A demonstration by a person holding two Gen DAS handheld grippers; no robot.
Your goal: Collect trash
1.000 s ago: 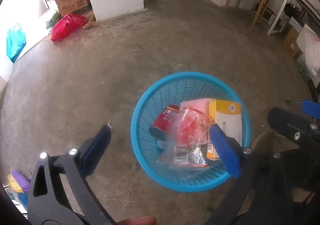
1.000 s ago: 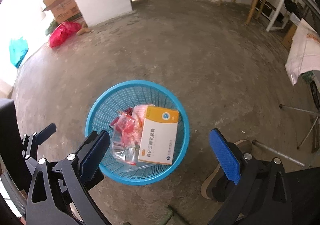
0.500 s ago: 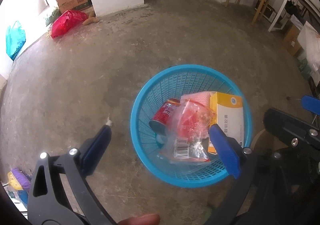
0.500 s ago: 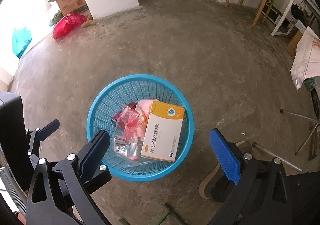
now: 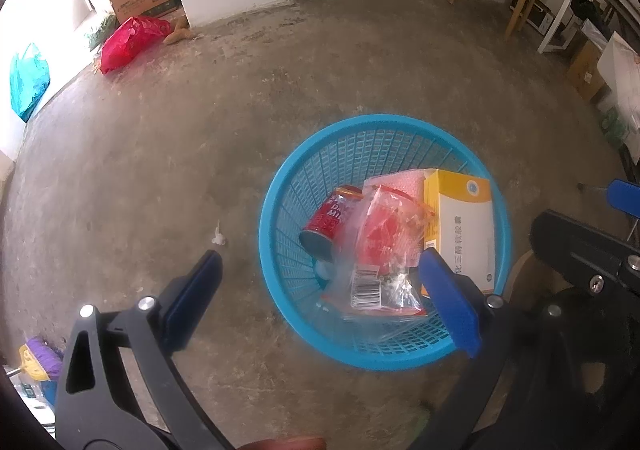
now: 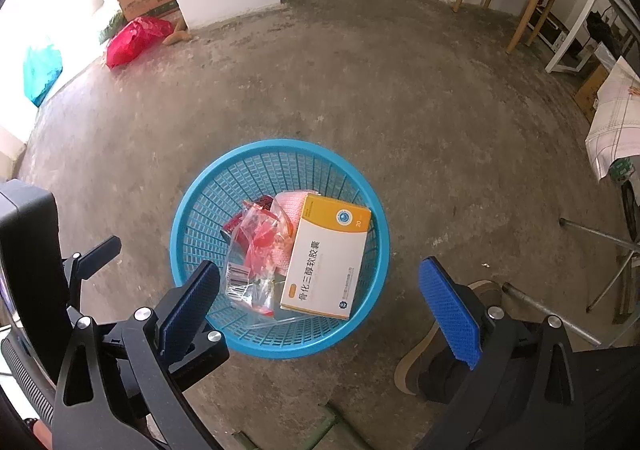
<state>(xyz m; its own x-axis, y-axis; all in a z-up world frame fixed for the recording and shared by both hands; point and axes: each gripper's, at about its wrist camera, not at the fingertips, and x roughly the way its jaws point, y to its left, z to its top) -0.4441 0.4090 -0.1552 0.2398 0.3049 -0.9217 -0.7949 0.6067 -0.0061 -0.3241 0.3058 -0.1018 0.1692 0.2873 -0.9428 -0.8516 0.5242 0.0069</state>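
Both claws gape empty above concrete floor holding blue basket.

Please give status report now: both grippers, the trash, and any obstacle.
Left gripper open, empty; right gripper open, empty. Round blue plastic mesh basket holds red can, clear plastic wrapper, yellow-white cardboard box. Nothing blocks the basket.

Both wrist views look down, forward across concrete floor; share blue basket, left view nearer.
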